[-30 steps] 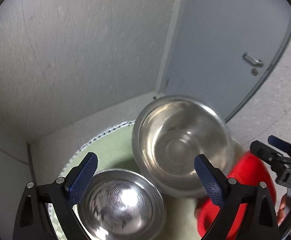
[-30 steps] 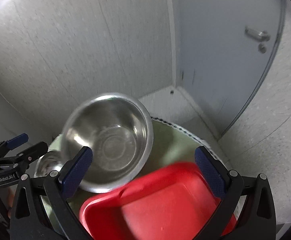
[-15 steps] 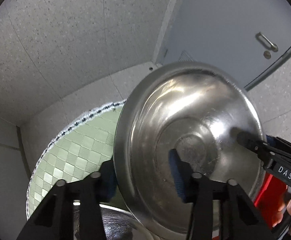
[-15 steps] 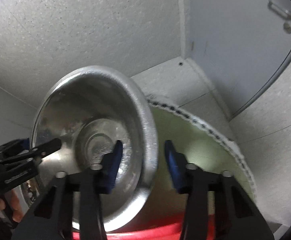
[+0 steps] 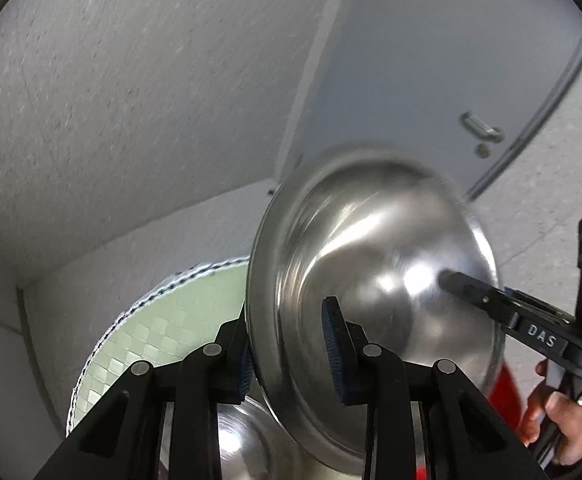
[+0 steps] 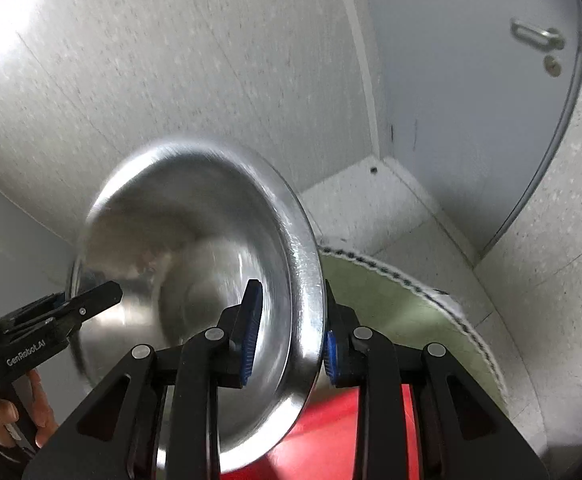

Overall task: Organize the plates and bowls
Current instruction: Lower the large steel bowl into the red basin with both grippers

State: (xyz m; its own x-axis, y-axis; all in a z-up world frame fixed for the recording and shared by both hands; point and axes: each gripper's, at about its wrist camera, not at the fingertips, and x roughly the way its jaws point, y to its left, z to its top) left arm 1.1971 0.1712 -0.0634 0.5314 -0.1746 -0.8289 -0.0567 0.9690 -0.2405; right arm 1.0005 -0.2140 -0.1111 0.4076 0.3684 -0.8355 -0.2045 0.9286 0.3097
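A large steel bowl (image 5: 371, 240) (image 6: 179, 232) hangs tilted above the green checked mat (image 5: 163, 332) (image 6: 391, 304), gripped at opposite sides of its rim. My left gripper (image 5: 287, 344) has one pad inside and one outside the rim, its jaws still closing on it. My right gripper (image 6: 291, 340) clamps the far rim the same way, jaws also closing. A smaller steel bowl (image 5: 243, 440) sits on the mat below. A red dish (image 6: 331, 432) lies under the right gripper.
The mat lies on the floor in a corner between a speckled wall (image 5: 131, 100) and a grey door (image 6: 471, 80) with a lever handle (image 6: 535, 36). A person's hand (image 5: 563, 420) holds the right gripper's grip.
Both grippers went from wide open to clamped on the large bowl's rim. The bowl has since risen off the mat and tilted; the small bowl and red dish stayed put.
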